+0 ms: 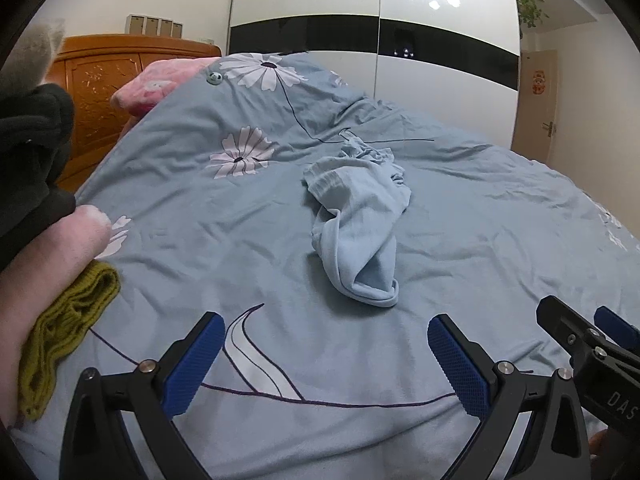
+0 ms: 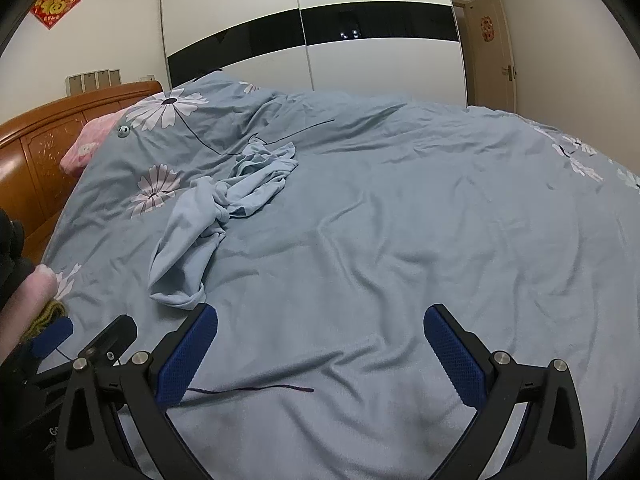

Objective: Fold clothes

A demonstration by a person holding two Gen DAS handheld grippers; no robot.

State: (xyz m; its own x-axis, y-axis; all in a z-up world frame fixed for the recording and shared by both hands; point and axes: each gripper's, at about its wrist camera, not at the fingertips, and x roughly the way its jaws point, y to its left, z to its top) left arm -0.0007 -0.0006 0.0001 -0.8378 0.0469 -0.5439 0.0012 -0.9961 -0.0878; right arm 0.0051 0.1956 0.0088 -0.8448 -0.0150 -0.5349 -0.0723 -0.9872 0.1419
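Both the left tongs (image 1: 326,354) and right tongs (image 2: 320,346) gaped fully wide, holding nothing. Ahead, a crumpled light-blue garment (image 1: 356,216) lay on the bed (image 1: 480,240); light, limp fabric, probably best pinched at its ribbed hem. Only the left view showed an olive knit piece (image 1: 68,320) clearly.

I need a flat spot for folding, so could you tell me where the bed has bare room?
The widest free patch is the duvet right of the crumpled light-blue garment, reaching toward the wardrobe. Another lies between the garment and both open grippers. It is crowded at the left edge, around the mustard knit and dark clothing.
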